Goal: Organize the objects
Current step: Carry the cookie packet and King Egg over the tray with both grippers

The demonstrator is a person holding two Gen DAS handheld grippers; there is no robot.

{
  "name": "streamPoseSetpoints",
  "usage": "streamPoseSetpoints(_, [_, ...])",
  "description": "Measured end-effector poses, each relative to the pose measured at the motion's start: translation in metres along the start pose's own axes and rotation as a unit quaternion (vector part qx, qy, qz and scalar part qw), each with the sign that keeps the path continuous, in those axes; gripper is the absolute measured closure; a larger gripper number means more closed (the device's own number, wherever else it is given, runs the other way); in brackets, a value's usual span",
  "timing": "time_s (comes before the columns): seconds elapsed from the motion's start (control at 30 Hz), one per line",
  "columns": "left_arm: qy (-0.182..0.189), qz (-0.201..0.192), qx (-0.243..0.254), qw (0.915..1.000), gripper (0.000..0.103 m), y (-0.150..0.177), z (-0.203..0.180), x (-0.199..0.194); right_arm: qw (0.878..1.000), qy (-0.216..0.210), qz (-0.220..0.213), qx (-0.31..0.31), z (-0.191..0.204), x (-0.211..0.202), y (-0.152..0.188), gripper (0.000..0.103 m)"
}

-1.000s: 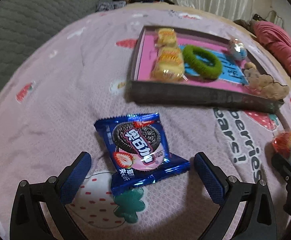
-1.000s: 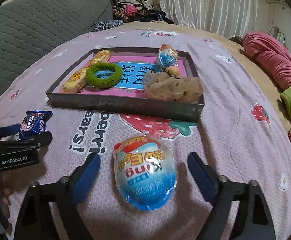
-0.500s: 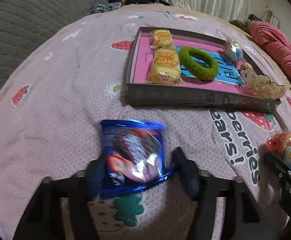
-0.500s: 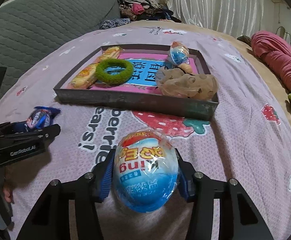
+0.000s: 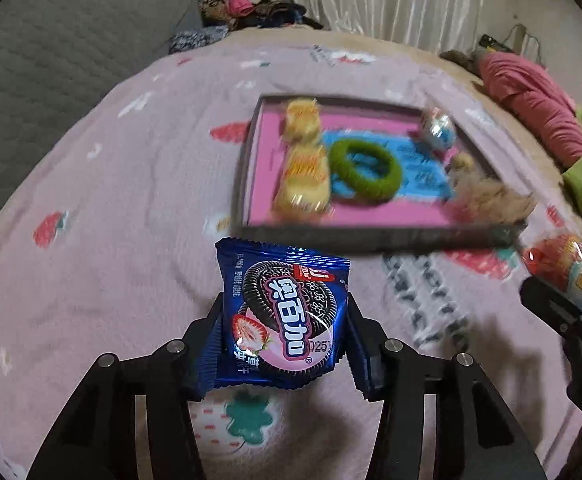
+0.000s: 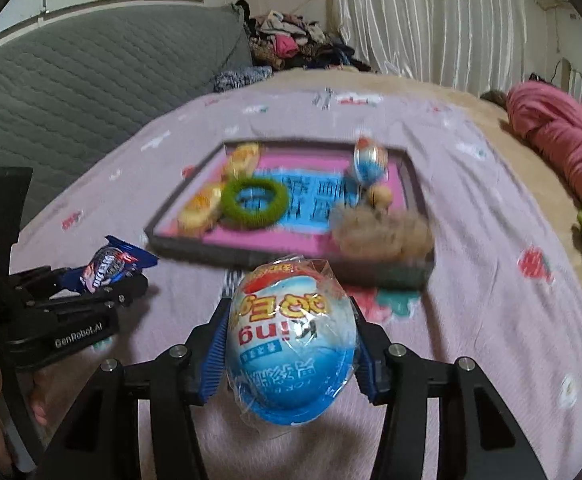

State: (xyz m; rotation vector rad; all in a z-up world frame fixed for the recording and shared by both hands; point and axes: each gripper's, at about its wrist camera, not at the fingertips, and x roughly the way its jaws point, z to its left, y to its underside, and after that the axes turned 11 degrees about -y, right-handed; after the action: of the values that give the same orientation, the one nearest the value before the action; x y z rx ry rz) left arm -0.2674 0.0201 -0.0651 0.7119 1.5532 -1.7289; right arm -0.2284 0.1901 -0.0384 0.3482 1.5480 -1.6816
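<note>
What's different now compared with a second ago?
Both grippers have just been closing. The left gripper now clamps the blue cookie packet, the right gripper the wrapped egg toy; both are lifted off the bedspread. The tray and its contents look unchanged.

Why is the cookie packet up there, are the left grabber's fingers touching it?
Touching. The left wrist view shows the left gripper with both blue pads pressed against the sides of the blue cookie packet.
</note>
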Motion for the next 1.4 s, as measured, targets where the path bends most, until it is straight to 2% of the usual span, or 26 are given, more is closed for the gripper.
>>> streamPoseSetpoints(0.37, [0.006,-0.048,0.003,0.9988,0.049,-0.068,-0.010,-0.014,0.999,0.004,-0.035,-0.019,-0.003,0.002,-0.070,0.050])
streamPoseSetpoints(0.63, [0.011,-0.052,0.005,0.9986,0.049,-0.097,-0.027,0.021,1.000,0.006,-0.025,-0.018,-0.024,0.044,-0.100,0.050])
streamPoseSetpoints(1.07, [0.011,-0.029,0.015,0.9994,0.048,-0.093,-0.048,0.083,0.999,0.012,0.037,-0.006,-0.053,0.122,-0.088,0.050])
streamPoseSetpoints(1.17, [-0.001,-0.032,0.019,0.9993,0.046,-0.092,-0.049,0.088,0.999,0.014,0.046,-0.002,-0.057,0.131,-0.083,0.050])
streamPoseSetpoints(1.4, [0.001,-0.026,0.011,0.9996,0.040,-0.092,-0.046,0.094,0.998,0.021,0.060,0.003,-0.062,0.136,-0.079,0.049])
